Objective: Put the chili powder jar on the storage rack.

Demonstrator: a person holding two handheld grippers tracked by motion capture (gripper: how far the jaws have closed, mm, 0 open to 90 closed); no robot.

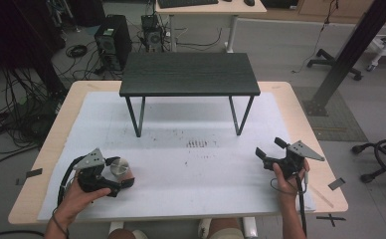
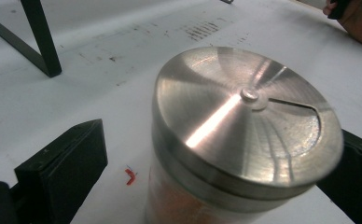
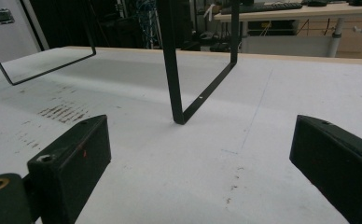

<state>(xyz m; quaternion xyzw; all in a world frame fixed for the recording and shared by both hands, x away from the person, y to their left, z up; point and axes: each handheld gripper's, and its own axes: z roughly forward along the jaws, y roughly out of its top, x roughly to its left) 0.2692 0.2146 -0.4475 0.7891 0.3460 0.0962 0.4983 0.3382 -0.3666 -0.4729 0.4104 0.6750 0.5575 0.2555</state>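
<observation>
Closest to my left hand-held gripper (image 2: 207, 186) is a shaker jar (image 2: 237, 154) with a brushed metal lid (image 2: 244, 126) and orange contents, standing on the white worktop (image 1: 196, 169) near its front left. It sits between my two black jaws, which are spread wide; one jaw stands clearly apart from the glass and I cannot tell whether the other touches it, so I do not judge it gripped yet. My right hand-held gripper (image 1: 270, 148) hangs over the front right of the worktop, jaws spread wide with nothing between them.

My worry is the closing: the jar looks tilted and off-centre between the jaws, so one jaw could meet it first and push it over or skid it on the smooth sheet. Gripping on the lid's rim instead of the glass could also let it slip.

Count: one jar, one lid, two hand-held grippers, and one small black table (image 1: 189, 74) standing at the back, well apart.
</observation>
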